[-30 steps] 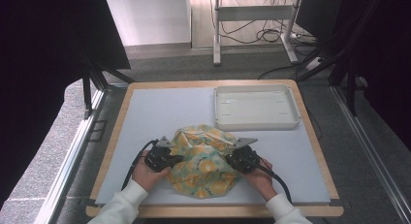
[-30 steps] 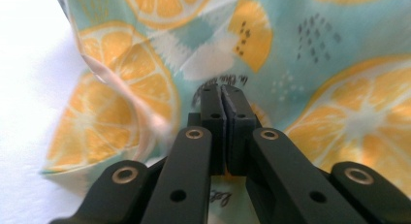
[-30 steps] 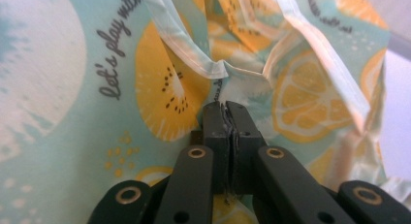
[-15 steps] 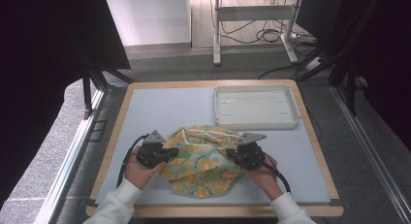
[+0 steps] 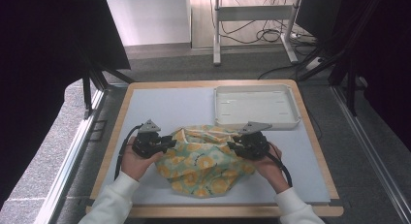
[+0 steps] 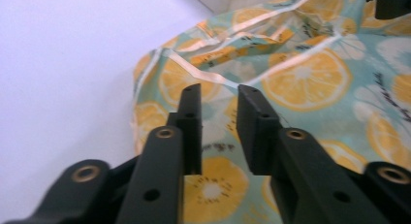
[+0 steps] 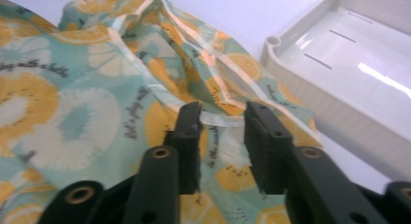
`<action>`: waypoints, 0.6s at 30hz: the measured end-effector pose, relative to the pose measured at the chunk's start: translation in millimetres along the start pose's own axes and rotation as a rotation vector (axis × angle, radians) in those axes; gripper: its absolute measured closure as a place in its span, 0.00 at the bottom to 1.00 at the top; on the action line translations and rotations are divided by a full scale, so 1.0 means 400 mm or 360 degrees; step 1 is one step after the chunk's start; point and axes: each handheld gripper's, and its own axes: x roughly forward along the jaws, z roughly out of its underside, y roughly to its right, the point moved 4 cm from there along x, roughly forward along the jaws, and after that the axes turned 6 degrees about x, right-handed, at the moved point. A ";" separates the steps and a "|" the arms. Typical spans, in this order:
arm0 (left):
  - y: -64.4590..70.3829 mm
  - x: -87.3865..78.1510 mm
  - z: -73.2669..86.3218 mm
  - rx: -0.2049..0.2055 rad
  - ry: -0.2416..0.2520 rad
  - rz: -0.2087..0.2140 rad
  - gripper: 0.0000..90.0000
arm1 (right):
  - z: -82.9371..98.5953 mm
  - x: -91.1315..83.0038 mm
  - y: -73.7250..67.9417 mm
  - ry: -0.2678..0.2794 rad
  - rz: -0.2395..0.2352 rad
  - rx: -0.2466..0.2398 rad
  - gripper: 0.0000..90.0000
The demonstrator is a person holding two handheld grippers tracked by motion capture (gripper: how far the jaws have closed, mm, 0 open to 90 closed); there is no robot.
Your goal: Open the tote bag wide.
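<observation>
Hovering both parted, empty claws, left gripper (image 5: pixel 167 143) and right gripper (image 5: pixel 233 146), we flank the crumpled lemon-print teal cloth (image 5: pixel 203 161) at lower centre; its white-trimmed hem (image 7: pixel 220 120) lies just ahead of the right one.

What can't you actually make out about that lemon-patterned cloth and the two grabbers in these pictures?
- Whether anything lies under the cloth: its own folds hide that in the high view.
- The small writing on the cloth: blurred in the right gripper view.
- The white tray: cut off by the edge there.
- The left gripper fingers: too small from above.
</observation>
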 end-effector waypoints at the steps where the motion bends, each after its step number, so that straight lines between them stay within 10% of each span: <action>1: -0.006 0.002 -0.003 0.0000 -0.0005 -0.0004 0.73 | -0.004 0.002 0.006 -0.0009 0.0008 0.0003 0.69; 18: -0.090 0.042 -0.003 -0.0034 -0.0081 -0.0026 0.47 | -0.047 0.041 0.095 -0.0032 0.0071 0.0056 0.56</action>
